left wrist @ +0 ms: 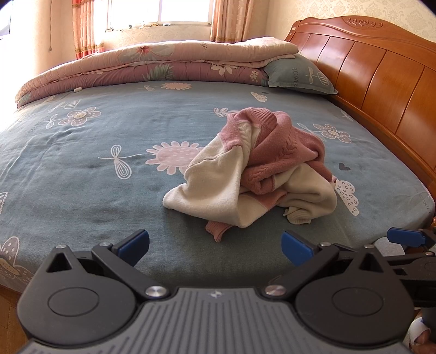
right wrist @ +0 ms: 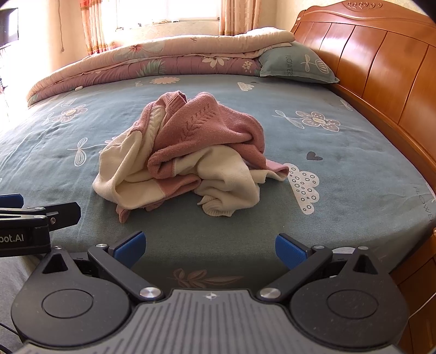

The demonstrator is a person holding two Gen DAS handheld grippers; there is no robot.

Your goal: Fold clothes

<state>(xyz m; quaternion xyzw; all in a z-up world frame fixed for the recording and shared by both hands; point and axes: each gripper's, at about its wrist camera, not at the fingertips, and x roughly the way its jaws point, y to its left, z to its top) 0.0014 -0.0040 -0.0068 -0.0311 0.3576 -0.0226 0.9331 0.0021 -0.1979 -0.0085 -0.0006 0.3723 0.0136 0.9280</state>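
On the bed [left wrist: 81, 163], near its middle and a little toward the near edge, one sweater [left wrist: 253, 168] lies crumpled in a heap, pink and cream knit bunched together. Its shape is too tangled to give a clear long axis; the heap spreads roughly across the bed, parallel to the near edge, with a pink ribbed opening, collar or hem I cannot tell, raised at the far top and pointing toward the quilt [left wrist: 152, 62]. One cream cuff [right wrist: 218, 208] sticks out at the near side, and a pink ribbed end [right wrist: 122, 215] pokes out to its left. One sleeve-like cream fold runs out to the left in both views. Two grippers hover over the near edge of the bed, neither touching the sweater. The left gripper [left wrist: 215, 245] has its two blue-padded fingers spread wide with nothing between them; the right gripper [right wrist: 209, 246] is likewise spread and empty. Each shows at the edge of the other's view. One folded quilt lies along the far side, one pillow [left wrist: 297, 75] leans beside the wooden headboard [left wrist: 381, 76], and two curtains flank one window [left wrist: 160, 12].
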